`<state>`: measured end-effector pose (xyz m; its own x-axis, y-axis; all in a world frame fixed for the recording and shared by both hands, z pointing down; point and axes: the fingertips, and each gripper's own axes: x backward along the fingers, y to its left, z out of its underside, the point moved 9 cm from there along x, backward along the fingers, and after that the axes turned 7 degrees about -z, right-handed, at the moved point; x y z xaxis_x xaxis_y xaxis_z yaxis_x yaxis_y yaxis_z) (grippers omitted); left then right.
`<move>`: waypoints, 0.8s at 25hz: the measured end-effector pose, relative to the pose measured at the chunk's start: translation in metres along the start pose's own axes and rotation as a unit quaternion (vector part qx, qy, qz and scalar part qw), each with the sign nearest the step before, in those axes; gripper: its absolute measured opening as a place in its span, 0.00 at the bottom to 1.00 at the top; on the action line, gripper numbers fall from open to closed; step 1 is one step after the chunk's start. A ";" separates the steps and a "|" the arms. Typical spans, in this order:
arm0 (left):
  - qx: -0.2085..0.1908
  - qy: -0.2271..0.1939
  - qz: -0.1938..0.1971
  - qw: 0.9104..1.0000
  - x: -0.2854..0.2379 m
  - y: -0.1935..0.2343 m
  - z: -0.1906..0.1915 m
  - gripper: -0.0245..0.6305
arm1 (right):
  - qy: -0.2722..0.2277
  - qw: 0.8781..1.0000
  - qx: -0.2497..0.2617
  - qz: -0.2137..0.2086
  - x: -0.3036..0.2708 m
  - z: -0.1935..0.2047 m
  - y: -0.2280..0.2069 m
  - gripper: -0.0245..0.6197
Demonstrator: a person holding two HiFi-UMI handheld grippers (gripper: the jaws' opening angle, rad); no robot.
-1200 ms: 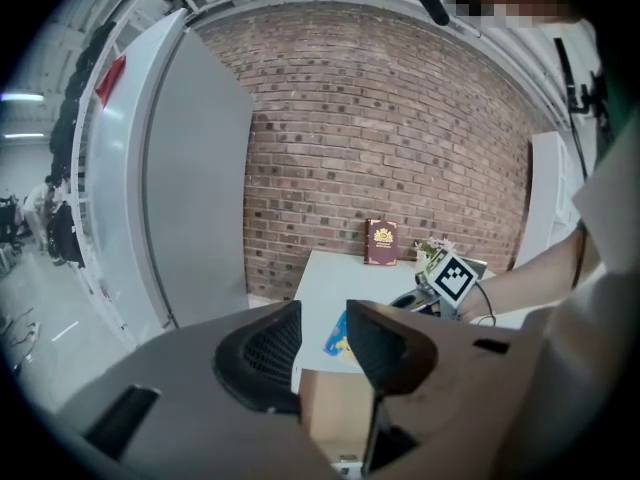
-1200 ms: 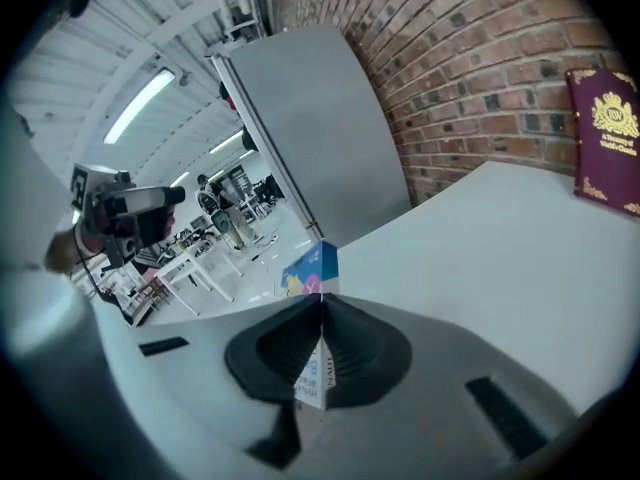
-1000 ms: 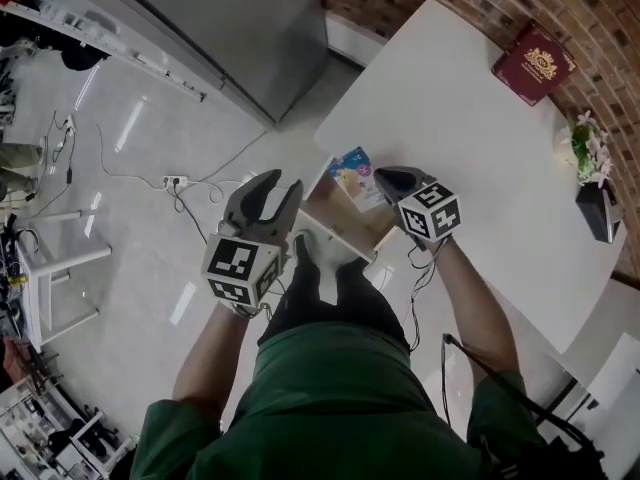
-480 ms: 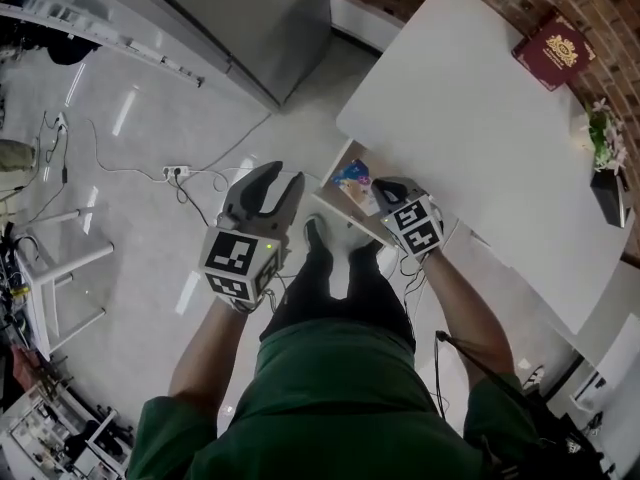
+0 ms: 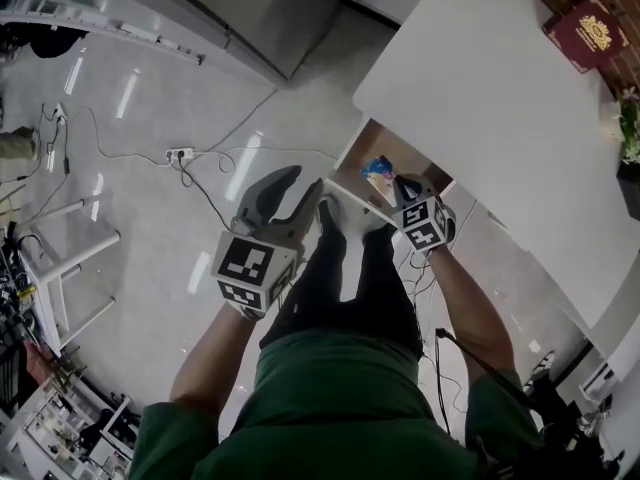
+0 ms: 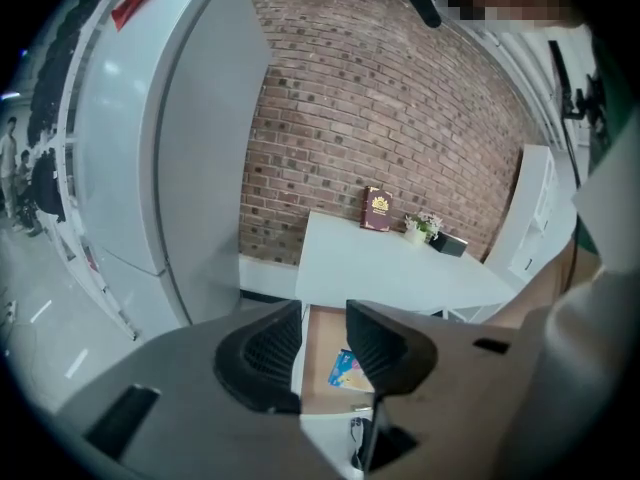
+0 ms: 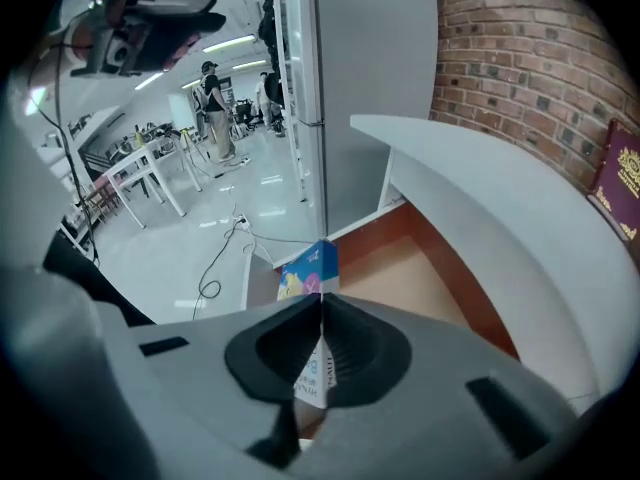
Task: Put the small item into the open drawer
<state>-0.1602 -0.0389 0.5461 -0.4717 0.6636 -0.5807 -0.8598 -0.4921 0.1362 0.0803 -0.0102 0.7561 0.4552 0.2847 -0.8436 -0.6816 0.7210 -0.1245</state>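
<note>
The small item is a flat, colourful packet (image 5: 378,168) (image 7: 308,268). My right gripper (image 5: 399,182) (image 7: 320,304) is shut on its lower edge, and the packet sticks up past the fingertips. It hangs just over the wooden floor of the open drawer (image 5: 396,152) (image 7: 425,273), which is pulled out from under the white table (image 5: 500,98). My left gripper (image 5: 303,183) (image 6: 322,314) stands open with nothing between its jaws, left of the drawer's white front and above the person's legs. In the left gripper view the packet (image 6: 348,368) shows low inside the drawer (image 6: 320,368).
A red book (image 5: 586,30) and a small flower pot (image 5: 630,108) sit at the table's far side by the brick wall. A grey cabinet (image 5: 250,8) stands behind the drawer. Cables and a power strip (image 5: 180,154) lie on the glossy floor to the left.
My right gripper has sunk with the packet, down to the drawer's opening. My left gripper has also come lower and stays open.
</note>
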 end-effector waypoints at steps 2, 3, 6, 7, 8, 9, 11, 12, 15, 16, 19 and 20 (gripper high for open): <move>-0.001 0.014 -0.001 1.000 -0.004 0.004 0.014 0.24 | 0.010 1.000 -0.010 -0.003 -0.012 0.010 0.000 0.06; -0.001 0.019 -0.003 1.000 -0.008 0.007 0.018 0.24 | 0.014 1.000 -0.013 -0.005 -0.018 0.012 -0.003 0.06; 0.000 0.027 -0.011 1.000 -0.022 0.014 0.029 0.24 | 0.022 1.000 -0.008 -0.006 -0.033 0.013 -0.016 0.06; 0.002 0.031 -0.011 0.999 -0.026 0.015 0.033 0.24 | 0.025 1.000 -0.006 -0.007 -0.037 0.014 -0.019 0.06; 0.003 0.036 -0.009 0.999 -0.030 0.015 0.036 0.24 | 0.027 1.000 -0.005 -0.010 -0.043 0.015 -0.022 0.06; 0.005 0.041 -0.006 0.999 -0.032 0.015 0.040 0.24 | 0.030 0.999 -0.003 -0.015 -0.048 0.015 -0.025 0.06; 0.002 0.044 -0.006 0.999 -0.037 0.015 0.043 0.24 | 0.036 0.999 0.002 -0.029 -0.060 0.016 -0.028 0.06; 0.001 0.042 -0.008 0.999 -0.039 0.016 0.044 0.24 | 0.040 0.999 0.006 -0.034 -0.066 0.016 -0.029 0.06; 0.001 0.039 -0.010 0.999 -0.041 0.018 0.047 0.24 | 0.054 0.998 0.017 -0.041 -0.083 0.019 -0.033 0.06; 0.002 0.040 -0.010 0.999 -0.042 0.018 0.049 0.24 | 0.059 0.997 0.020 -0.042 -0.087 0.020 -0.034 0.06; 0.003 0.046 -0.009 0.999 -0.042 0.017 0.056 0.24 | 0.073 0.996 0.025 -0.046 -0.098 0.025 -0.036 0.07; 0.004 0.048 -0.009 0.999 -0.041 0.017 0.058 0.24 | 0.079 0.995 0.026 -0.047 -0.102 0.027 -0.036 0.07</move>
<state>-0.1668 -0.0421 0.6193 -0.4356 0.6153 -0.6570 -0.8700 -0.4752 0.1317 0.0739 -0.0482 0.8612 0.4179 0.1143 -0.9012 -0.6080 0.7724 -0.1839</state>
